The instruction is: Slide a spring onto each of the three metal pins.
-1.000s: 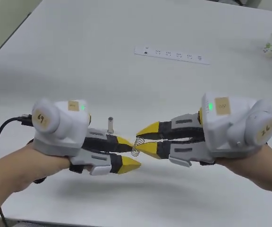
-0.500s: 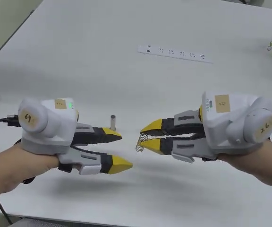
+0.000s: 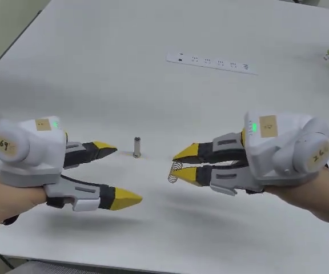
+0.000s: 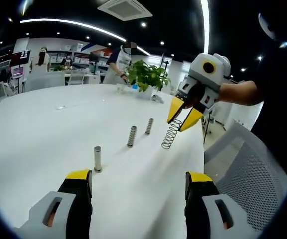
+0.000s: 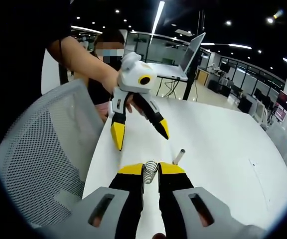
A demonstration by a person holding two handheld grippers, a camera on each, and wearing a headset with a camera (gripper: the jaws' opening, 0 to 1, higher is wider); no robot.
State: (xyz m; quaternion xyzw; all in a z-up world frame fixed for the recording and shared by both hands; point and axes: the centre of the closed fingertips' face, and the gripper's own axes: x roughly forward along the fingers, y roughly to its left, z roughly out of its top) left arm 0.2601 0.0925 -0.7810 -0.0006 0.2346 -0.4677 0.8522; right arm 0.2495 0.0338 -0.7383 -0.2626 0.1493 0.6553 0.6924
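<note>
R claw [image 3: 179, 164]: jaws nearly together, clamped on spring [image 3: 174, 172] at the yellow tips. Most of the coil hangs free beyond the tips.
Spring: off the table [image 3: 153, 91], held by R claw alone, on a slant.
Change: 1 s ago L claw [image 3: 128, 174] had its tips right up against R claw's tips at the spring. It has since backed away and now sits well apart from R claw.
L claw: jaws wide apart, holding nothing, touching nothing.
Bare pin [image 3: 137, 146]: upright on the table between the two claws, near R claw's tips but not touching. Nothing sits over it.
Other pins: in L gripper view, beyond the bare pin and nearer R claw, near sprung pin [image 4: 132, 136] and far sprung pin [image 4: 149, 126] each look to have a coil round them.
Meaning: prob. the hand-off or regrip is finished. 2 of 3 pins look done, the last spring is in R claw, and the way to the bare pin is open.
Next (judgement): spring's bore must be stood up over the pin top before lowering. A slanted coil may snag or spring off.
Further out: power strip [image 3: 213, 63], far beyond both claws.
</note>
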